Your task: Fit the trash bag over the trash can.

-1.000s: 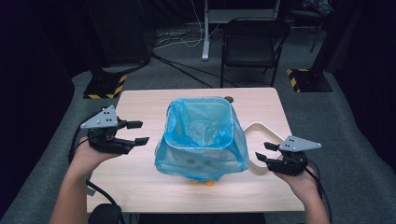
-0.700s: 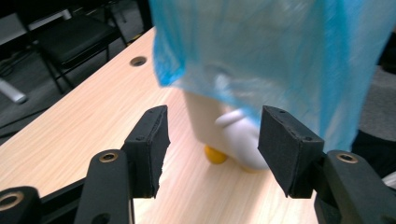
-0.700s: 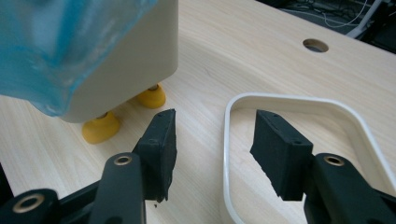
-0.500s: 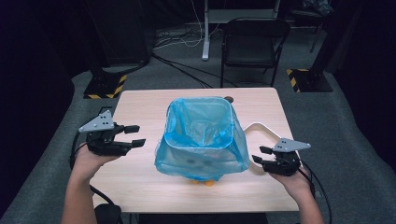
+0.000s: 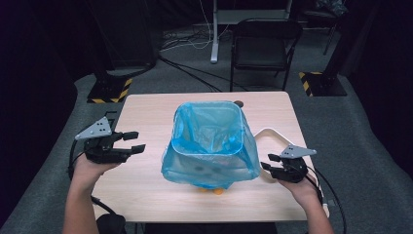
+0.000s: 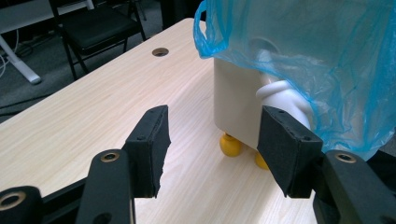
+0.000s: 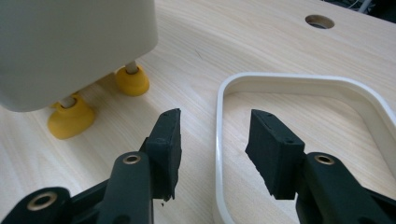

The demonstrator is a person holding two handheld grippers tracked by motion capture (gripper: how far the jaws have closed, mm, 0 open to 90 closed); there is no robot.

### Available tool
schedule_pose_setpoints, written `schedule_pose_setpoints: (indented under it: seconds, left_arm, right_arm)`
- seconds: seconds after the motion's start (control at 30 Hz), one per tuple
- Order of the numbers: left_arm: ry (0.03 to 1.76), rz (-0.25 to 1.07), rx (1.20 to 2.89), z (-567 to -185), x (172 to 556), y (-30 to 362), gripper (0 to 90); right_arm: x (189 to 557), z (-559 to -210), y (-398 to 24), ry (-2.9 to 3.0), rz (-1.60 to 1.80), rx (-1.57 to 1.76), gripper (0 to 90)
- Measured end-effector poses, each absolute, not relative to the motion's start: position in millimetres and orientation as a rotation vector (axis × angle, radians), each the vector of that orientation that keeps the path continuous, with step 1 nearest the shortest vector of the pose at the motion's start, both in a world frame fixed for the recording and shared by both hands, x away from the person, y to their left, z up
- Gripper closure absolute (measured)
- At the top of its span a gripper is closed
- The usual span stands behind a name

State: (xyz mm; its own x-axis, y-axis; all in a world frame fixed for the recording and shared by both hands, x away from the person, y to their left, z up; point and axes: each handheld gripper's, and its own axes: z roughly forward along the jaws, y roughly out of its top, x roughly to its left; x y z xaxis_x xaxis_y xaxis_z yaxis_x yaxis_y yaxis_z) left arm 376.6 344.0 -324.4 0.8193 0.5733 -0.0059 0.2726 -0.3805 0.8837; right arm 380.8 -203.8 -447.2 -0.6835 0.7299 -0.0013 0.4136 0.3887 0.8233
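My right gripper (image 7: 212,140) has its jaws partly apart and they've just been closing – nothing pinched, but the near edge of the white ring frame (image 7: 299,81) runs up between the pads without touching either. That frame lies flat on the table (image 7: 243,42), stretching away ahead of the claw. Off to its left, near, sits the cream bin (image 7: 74,46) on its yellow feet (image 7: 133,81).

Left gripper (image 6: 212,140) is roughly half open too, empty, just wood grain between the pads. Straight ahead and a bit right of it stands the bin (image 6: 236,102), close but not touching, with the blue bag (image 6: 317,56) draped over it and hanging down past the right pad.

From the high view the bin with the bag (image 5: 209,141) sits between the two claws – left gripper (image 5: 131,142) well apart from it, right gripper (image 5: 269,165) just beside the bag's bottom edge.
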Motion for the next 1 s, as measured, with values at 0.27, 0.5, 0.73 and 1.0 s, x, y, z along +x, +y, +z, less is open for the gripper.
schedule_pose_setpoints:
  seconds: [0.27,0.5,0.73,1.0]
  left_arm:
    - [0.643,0.374,1.953,-325.2,371.2,348.4,40.9]
    - [0.659,0.384,1.937,-325.5,365.1,354.1,40.4]
    - [0.669,0.386,1.922,-325.4,363.7,358.2,40.1]
    - [0.658,0.385,1.926,-325.5,361.3,356.1,40.0]
  right_arm:
    - [390.4,-462.4,-196.9,2.335,1.162,1.002,56.3]
    - [395.9,-474.7,-192.3,2.391,1.140,1.000,58.5]
    - [396.4,-485.9,-185.5,2.421,1.052,0.982,62.2]
    - [404.7,-493.3,-186.7,2.441,0.979,1.013,76.3]
